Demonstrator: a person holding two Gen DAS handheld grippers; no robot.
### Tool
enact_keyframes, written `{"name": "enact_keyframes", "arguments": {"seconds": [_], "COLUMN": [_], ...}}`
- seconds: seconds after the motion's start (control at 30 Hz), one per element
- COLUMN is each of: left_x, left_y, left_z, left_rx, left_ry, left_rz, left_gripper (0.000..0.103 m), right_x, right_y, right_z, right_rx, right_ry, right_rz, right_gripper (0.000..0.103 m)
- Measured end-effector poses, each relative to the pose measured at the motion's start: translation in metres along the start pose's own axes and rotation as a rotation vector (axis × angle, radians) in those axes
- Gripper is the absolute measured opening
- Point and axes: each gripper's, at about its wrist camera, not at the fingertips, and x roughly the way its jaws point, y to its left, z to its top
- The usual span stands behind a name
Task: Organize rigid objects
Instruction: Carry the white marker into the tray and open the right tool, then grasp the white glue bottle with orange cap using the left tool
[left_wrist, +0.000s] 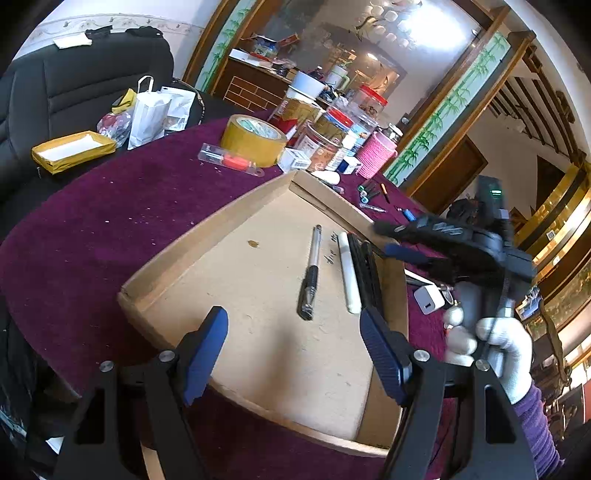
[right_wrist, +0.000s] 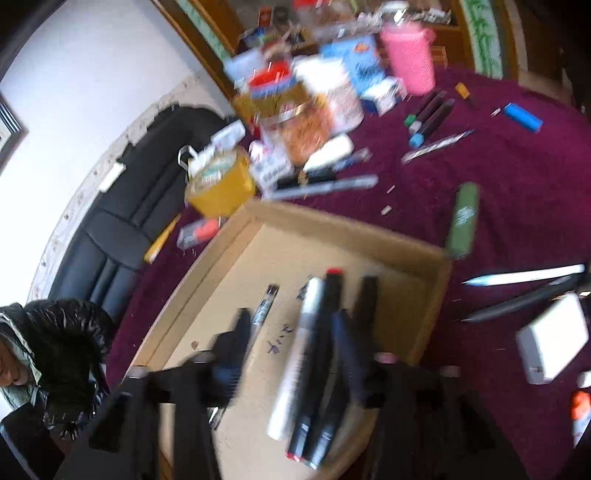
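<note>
A shallow cardboard tray (left_wrist: 221, 229) lies on the purple tablecloth. In it lie a silver and black pen (left_wrist: 312, 273), a white marker (left_wrist: 349, 273) and black markers (left_wrist: 364, 273) side by side near its right wall. My left gripper (left_wrist: 291, 350) hangs open over the tray's near end, nothing between its blue pads. My right gripper (left_wrist: 386, 240), held by a white-gloved hand (left_wrist: 498, 343), hovers above the tray's right wall. In the blurred right wrist view it (right_wrist: 290, 319) stands open above the white marker (right_wrist: 299, 362) and black markers (right_wrist: 321, 369), which rest on the tray (right_wrist: 332, 221).
Loose on the cloth are a green tube (right_wrist: 463, 221), several markers (right_wrist: 432, 114), a blue lighter (right_wrist: 522, 116), pens and a white charger (right_wrist: 554, 336). A yellow tape roll (left_wrist: 255, 140), jars and a pink cup (left_wrist: 376, 155) crowd the far side. A person in a black jacket (right_wrist: 62, 354) sits at left.
</note>
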Motion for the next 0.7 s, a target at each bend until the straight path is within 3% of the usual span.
{"name": "enact_keyframes", "arguments": {"seconds": [0.17,0.27,0.33,0.37,0.47,0.5,0.53,0.57,0.63,0.7], "left_x": [0.003,0.009,0.011,0.012,0.002,-0.002,-0.004,-0.006,-0.005,-0.002], "left_y": [-0.018,-0.038,-0.046,-0.05,-0.062,-0.069,-0.074,-0.082,-0.095,-0.11], "left_z": [0.002,0.011,0.015,0.017,0.013,0.01,0.008,0.003,-0.003,-0.011], "left_rx": [0.068,0.171,0.204,0.211,0.218,0.229,0.235,0.242,0.257,0.281], "left_ry": [0.007,0.023,0.036,0.047,0.019,0.004,-0.002,-0.006,0.003,0.024], "left_rz": [0.021,0.071,0.075,0.076,0.061,0.055,0.047,0.028,-0.001,-0.031], "left_gripper": [0.073,0.073,0.06,0.059,0.059,0.064,0.073,0.076,0.078,0.078], "right_x": [-0.067,-0.098,-0.119,-0.128,-0.167,-0.178,-0.194,-0.203,-0.217,-0.22], "right_y": [-0.033,-0.064,-0.085,-0.093,-0.114,-0.117,-0.122,-0.127,-0.139,-0.161], "right_z": [-0.01,-0.024,-0.034,-0.038,-0.055,-0.06,-0.065,-0.068,-0.073,-0.073], "right_rx": [0.003,0.036,0.058,0.065,0.053,0.043,0.023,0.011,0.001,0.027], "right_ry": [-0.141,-0.19,-0.21,-0.224,-0.302,-0.332,-0.379,-0.412,-0.475,-0.488], "right_rz": [-0.071,-0.12,-0.136,-0.15,-0.232,-0.263,-0.312,-0.349,-0.424,-0.445], "right_gripper": [0.069,0.069,0.069,0.069,0.069,0.069,0.074,0.089,0.103,0.103]}}
